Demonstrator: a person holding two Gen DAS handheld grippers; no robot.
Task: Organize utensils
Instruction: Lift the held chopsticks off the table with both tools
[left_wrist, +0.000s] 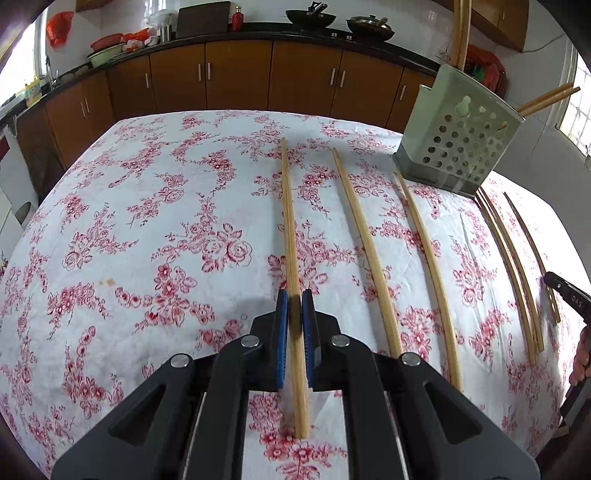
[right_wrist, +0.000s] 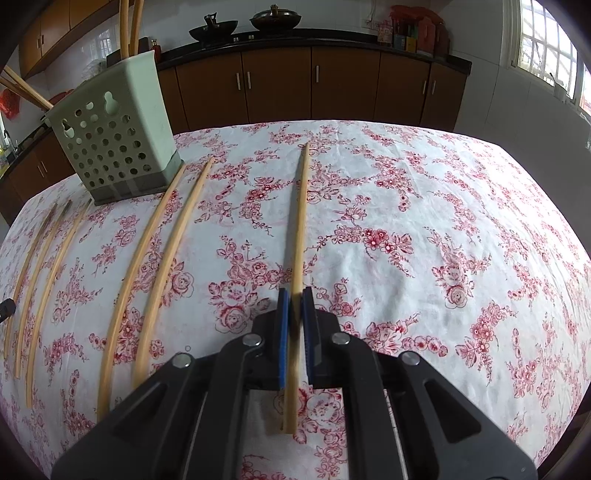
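Wooden chopsticks lie in a row on a table covered with a red-flowered cloth (left_wrist: 147, 221). The left gripper (left_wrist: 295, 306) has its blue pads closed narrowly on the leftmost chopstick (left_wrist: 288, 206); the right gripper (right_wrist: 296, 304) pinches the rightmost chopstick (right_wrist: 301, 210) the same way. Other loose chopsticks (right_wrist: 162, 236) lie side by side between them. A pale green perforated holder (left_wrist: 461, 147) stands upright at the row's far end, with several chopsticks poking from its top. Brown kitchen cabinets (right_wrist: 277, 85) line the wall behind.
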